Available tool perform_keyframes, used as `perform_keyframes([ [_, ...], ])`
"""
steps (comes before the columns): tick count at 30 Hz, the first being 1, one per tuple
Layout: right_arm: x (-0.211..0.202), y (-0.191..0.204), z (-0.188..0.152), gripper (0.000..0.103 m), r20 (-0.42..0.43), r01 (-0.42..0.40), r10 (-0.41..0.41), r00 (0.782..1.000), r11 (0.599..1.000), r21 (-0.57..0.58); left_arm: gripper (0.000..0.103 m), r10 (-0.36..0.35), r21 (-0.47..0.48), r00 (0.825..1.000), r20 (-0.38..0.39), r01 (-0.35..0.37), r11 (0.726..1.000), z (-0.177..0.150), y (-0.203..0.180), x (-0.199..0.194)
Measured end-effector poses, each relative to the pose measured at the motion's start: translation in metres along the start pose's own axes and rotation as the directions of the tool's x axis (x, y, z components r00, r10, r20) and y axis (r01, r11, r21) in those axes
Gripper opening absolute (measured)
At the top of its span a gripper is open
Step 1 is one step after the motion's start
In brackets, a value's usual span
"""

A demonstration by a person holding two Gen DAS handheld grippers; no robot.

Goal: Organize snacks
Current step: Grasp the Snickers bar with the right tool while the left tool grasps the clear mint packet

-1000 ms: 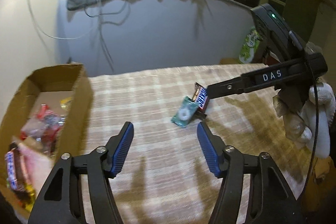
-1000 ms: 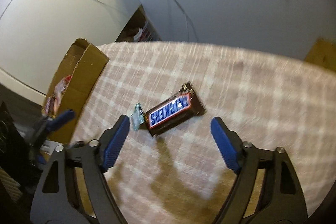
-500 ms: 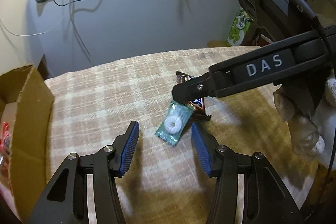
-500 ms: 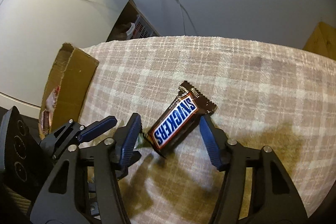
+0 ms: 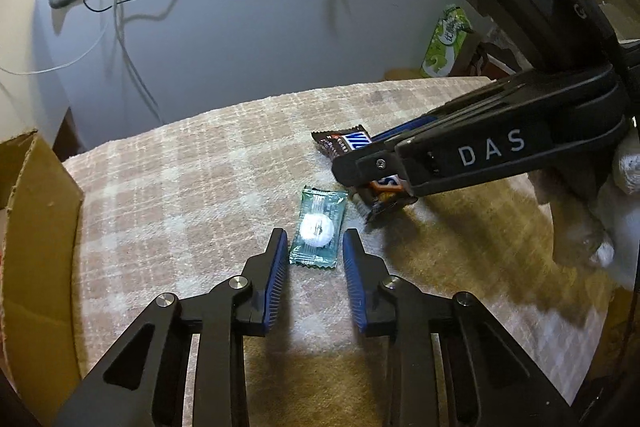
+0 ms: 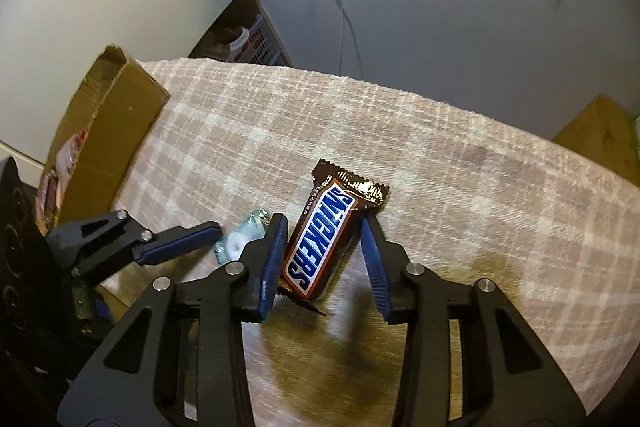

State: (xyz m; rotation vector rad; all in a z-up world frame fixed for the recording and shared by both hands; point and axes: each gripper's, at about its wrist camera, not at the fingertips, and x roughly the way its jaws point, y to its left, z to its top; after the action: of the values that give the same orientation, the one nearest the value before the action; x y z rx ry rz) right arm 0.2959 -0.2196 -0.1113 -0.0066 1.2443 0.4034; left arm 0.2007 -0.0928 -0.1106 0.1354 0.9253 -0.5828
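- Brown Snickers bar (image 6: pixel 324 247), blue lettering on white, crimped ends, lies on the checked table (image 6: pixel 460 187) between the right hand-held gripper (image 6: pixel 324 227) pads, narrowly parted, apparently touching.
- Teal mint wrapper (image 5: pixel 319 227), white ring inside, lies flat between the left hand-held gripper (image 5: pixel 315 247) pads, narrow, not clamped.
- Cardboard box (image 6: pixel 116 123) stands left.

The mint packet (image 5: pixel 318 226) lies on the table cloth (image 5: pixel 200 187), between the left gripper (image 5: pixel 315 251) fingers. Just to its right lies the Snickers bar (image 6: pixel 324 235), between the right gripper (image 6: pixel 325 245) fingers. The cardboard box (image 5: pixel 36 227) stands at the cloth's left edge, snacks inside.
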Motion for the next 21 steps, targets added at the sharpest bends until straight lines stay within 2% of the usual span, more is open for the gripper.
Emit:
perform_keyframes([
  [6, -0.004, -0.002, -0.009, 0.040, -0.001, 0.049, -0.049, 0.999, 0.998, -0.049, 0.027, 0.029, 0.027, 1.000, -0.009, -0.029, 0.999, 0.007, -0.005, 0.006],
  [7, -0.004, -0.002, -0.010, 0.039, 0.003, 0.055, -0.055, 0.998, 0.997, -0.056, 0.022, 0.039, 0.035, 0.999, -0.009, -0.039, 0.999, 0.008, -0.006, 0.007],
  [9, -0.006, -0.002, -0.014, 0.030, 0.011, 0.064, -0.064, 0.998, 0.996, -0.069, 0.021, 0.053, 0.037, 0.999, -0.005, -0.053, 0.998, 0.007, -0.007, 0.008],
  [10, -0.007, -0.002, -0.015, 0.030, 0.015, 0.070, -0.069, 0.998, 0.995, -0.072, 0.020, 0.056, 0.035, 0.998, -0.003, -0.056, 0.998, 0.006, -0.007, 0.007],
  [21, -0.033, -0.002, -0.034, 0.030, 0.093, 0.040, -0.035, 0.995, 0.997, -0.059, 0.020, 0.091, -0.019, 0.995, 0.042, -0.090, 0.996, -0.005, -0.001, -0.020],
])
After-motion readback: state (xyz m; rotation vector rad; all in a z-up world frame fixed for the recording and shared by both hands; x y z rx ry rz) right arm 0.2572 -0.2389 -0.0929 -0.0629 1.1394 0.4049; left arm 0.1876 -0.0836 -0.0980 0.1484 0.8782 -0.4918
